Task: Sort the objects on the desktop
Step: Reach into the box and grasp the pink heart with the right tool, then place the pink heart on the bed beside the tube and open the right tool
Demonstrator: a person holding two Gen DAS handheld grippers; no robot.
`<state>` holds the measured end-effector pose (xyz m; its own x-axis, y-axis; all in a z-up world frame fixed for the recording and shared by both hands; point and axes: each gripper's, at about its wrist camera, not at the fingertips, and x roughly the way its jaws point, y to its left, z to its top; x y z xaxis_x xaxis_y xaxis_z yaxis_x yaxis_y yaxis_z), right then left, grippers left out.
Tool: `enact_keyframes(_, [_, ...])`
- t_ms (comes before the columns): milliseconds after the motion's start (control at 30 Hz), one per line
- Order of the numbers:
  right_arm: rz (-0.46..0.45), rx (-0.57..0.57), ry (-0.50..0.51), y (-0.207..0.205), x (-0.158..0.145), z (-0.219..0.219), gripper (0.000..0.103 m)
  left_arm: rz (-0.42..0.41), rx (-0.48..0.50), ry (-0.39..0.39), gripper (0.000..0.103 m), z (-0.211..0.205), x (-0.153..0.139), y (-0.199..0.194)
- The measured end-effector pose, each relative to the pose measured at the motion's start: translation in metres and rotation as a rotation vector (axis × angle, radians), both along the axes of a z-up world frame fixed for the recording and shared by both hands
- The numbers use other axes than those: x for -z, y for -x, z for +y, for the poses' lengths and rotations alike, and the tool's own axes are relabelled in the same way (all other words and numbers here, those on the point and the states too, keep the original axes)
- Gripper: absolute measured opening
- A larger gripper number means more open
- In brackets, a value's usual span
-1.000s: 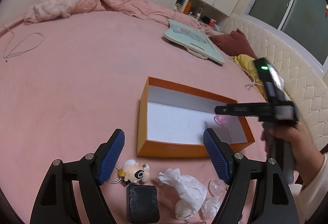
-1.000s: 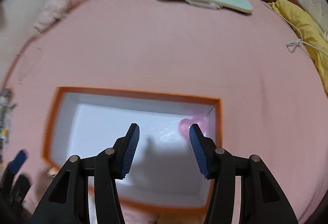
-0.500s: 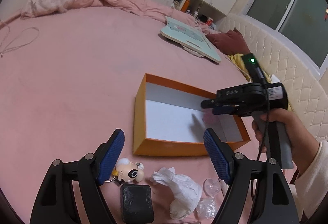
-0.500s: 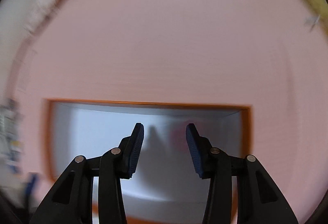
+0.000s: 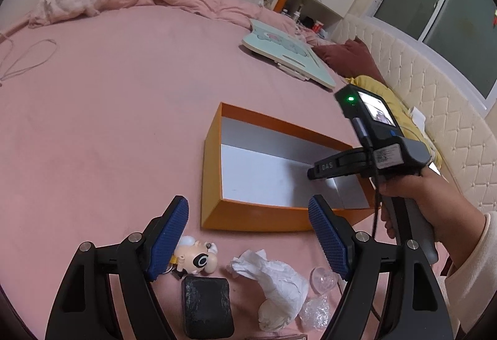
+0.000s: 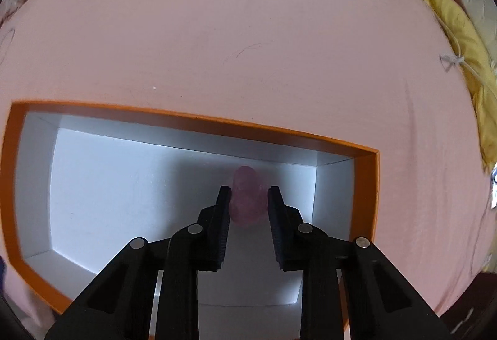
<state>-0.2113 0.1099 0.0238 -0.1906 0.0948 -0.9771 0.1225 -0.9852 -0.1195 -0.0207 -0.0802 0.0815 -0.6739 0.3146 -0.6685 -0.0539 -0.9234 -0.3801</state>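
A pink translucent object (image 6: 247, 197) is lying near the far right corner inside the orange box (image 6: 192, 117), its long axis running away from the camera. The right gripper (image 6: 247, 203), wider a second ago, is being closed around it, suggesting a pick-up. The left gripper (image 5: 248, 234) is being held open.
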Motion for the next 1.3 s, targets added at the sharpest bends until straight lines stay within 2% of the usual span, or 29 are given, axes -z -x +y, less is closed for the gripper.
enact_keyframes(133, [0.04,0.036,0.16,-0.017,-0.018,0.016,0.024,-0.005,-0.016,-0.017,0.079,-0.001,0.001,0.001])
enact_keyframes(200, [0.095,0.038,0.23,-0.033,-0.038,0.024,0.024,-0.007,-0.026,-0.022,0.079,-0.002,0.002,0.001])
enact_keyframes(300, [0.177,0.03,0.344,-0.071,-0.078,0.037,0.024,-0.008,-0.045,-0.034,0.079,-0.003,0.002,0.002])
enact_keyframes(400, [0.195,0.036,0.403,-0.114,-0.098,0.057,0.024,-0.011,-0.069,-0.044,0.079,-0.007,0.003,0.003])
enact_keyframes(533, [0.165,0.091,0.392,-0.163,-0.09,0.075,0.024,-0.007,-0.102,-0.049,0.079,-0.015,0.004,0.003])
enact_keyframes(733, [-0.032,0.158,0.322,-0.182,-0.023,0.103,0.024,-0.012,-0.12,-0.072,0.079,-0.021,0.006,-0.001])
enact_keyframes(833, [-0.049,0.156,0.287,-0.189,-0.006,0.101,0.025,-0.014,-0.122,-0.052,0.079,-0.02,0.007,-0.003])
enact_keyframes(900, [-0.033,0.133,0.277,-0.192,-0.006,0.098,0.026,-0.014,-0.113,-0.043,0.079,-0.018,0.007,-0.005])
enact_keyframes(1033, [0.031,0.08,0.282,-0.202,-0.014,0.094,0.052,0.003,-0.099,-0.015,0.079,-0.013,0.003,-0.013])
enact_keyframes(1067, [0.068,0.064,0.268,-0.207,-0.019,0.093,0.056,0.012,-0.093,-0.004,0.079,-0.011,0.001,-0.016])
enact_keyframes(1133, [0.147,0.037,0.24,-0.22,-0.032,0.092,0.056,0.025,-0.07,0.018,0.079,-0.005,-0.005,-0.024])
enact_keyframes(1233, [0.237,0.016,0.234,-0.238,-0.046,0.092,0.068,0.031,-0.038,0.044,0.079,0.009,-0.011,-0.048])
enact_keyframes(1300, [0.263,0.041,0.259,-0.254,-0.048,0.094,0.069,0.02,-0.02,0.042,0.079,0.02,-0.01,-0.072])
